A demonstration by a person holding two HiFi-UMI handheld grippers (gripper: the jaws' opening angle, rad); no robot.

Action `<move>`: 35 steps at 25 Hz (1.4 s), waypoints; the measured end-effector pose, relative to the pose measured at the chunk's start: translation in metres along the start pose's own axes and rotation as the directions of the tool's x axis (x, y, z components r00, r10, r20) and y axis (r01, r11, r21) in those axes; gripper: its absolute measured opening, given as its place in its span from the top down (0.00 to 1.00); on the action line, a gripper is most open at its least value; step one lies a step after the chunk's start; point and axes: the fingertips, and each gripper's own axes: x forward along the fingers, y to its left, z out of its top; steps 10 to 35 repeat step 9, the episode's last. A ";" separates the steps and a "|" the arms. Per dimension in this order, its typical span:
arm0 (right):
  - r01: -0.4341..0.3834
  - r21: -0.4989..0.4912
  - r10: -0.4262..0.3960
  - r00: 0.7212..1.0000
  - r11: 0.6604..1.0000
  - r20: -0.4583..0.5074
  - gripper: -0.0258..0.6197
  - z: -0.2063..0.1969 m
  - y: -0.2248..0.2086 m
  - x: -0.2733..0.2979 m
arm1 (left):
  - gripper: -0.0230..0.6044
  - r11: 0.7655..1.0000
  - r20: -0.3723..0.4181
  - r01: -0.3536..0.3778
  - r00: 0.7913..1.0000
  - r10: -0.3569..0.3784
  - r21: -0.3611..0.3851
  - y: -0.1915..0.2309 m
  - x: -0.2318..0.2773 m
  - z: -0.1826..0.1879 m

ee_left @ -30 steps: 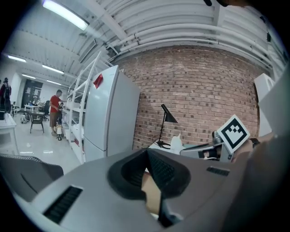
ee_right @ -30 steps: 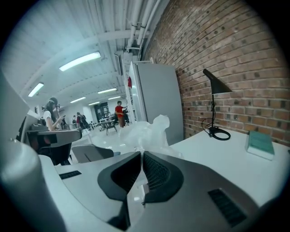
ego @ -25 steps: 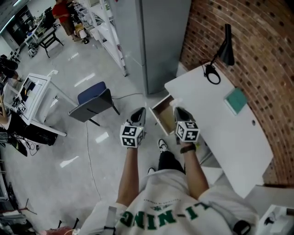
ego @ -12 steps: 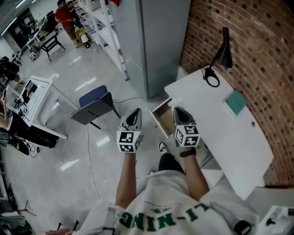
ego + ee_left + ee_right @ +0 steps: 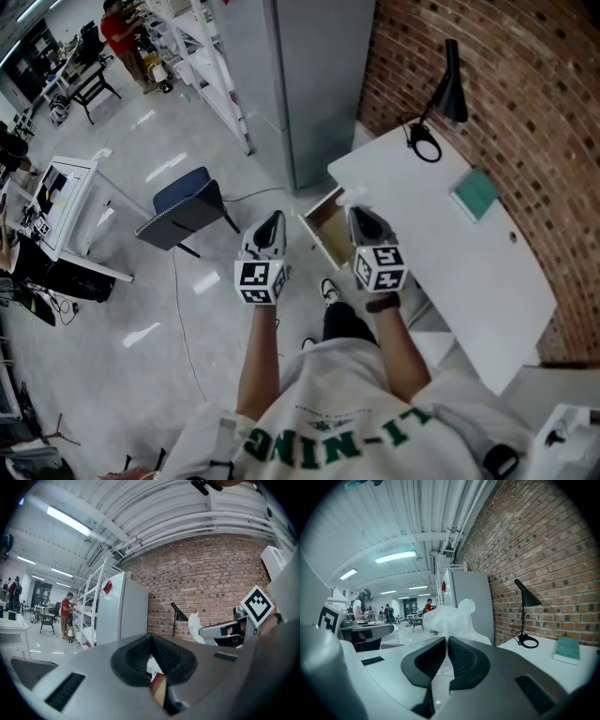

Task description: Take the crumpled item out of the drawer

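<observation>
Drawer [image 5: 328, 231] open by right tool [image 5: 446, 640] pinching crumpled item [image 5: 451, 617]; left tool [image 5: 151, 639] closed; lamp [image 5: 525, 601] beyond.

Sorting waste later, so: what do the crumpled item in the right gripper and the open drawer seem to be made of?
The crumpled item: a thin, white, slightly translucent sheet with soft creases. It looks like tissue paper or light plastic, and I cannot tell which. The drawer: brown and matt inside with a white rim, probably wood or laminated board.
</observation>
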 end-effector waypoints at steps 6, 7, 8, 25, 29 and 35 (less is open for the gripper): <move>0.010 -0.011 -0.010 1.000 1.000 0.004 0.93 0.002 -0.002 -0.003 | 0.97 1.000 0.002 0.015 1.000 -0.015 -0.019 -0.003 0.004 -0.004; 0.010 -0.018 -0.010 1.000 1.000 0.008 0.93 0.003 -0.002 -0.001 | 0.97 1.000 0.010 0.012 1.000 -0.012 -0.029 -0.002 0.005 -0.003; 0.011 -0.027 -0.010 1.000 1.000 0.012 0.93 0.004 -0.003 0.000 | 0.97 0.999 0.017 0.009 1.000 -0.009 -0.040 -0.001 0.006 -0.001; 0.011 -0.037 -0.010 1.000 0.999 0.016 0.93 0.006 -0.003 0.002 | 0.97 0.999 0.025 0.007 1.000 -0.006 -0.051 -0.001 0.007 0.000; 0.011 -0.037 -0.010 1.000 0.999 0.016 0.93 0.006 -0.003 0.002 | 0.97 0.999 0.025 0.007 1.000 -0.006 -0.051 -0.001 0.007 0.000; 0.011 -0.037 -0.010 1.000 0.999 0.016 0.93 0.006 -0.003 0.002 | 0.97 0.999 0.025 0.007 1.000 -0.006 -0.051 -0.001 0.007 0.000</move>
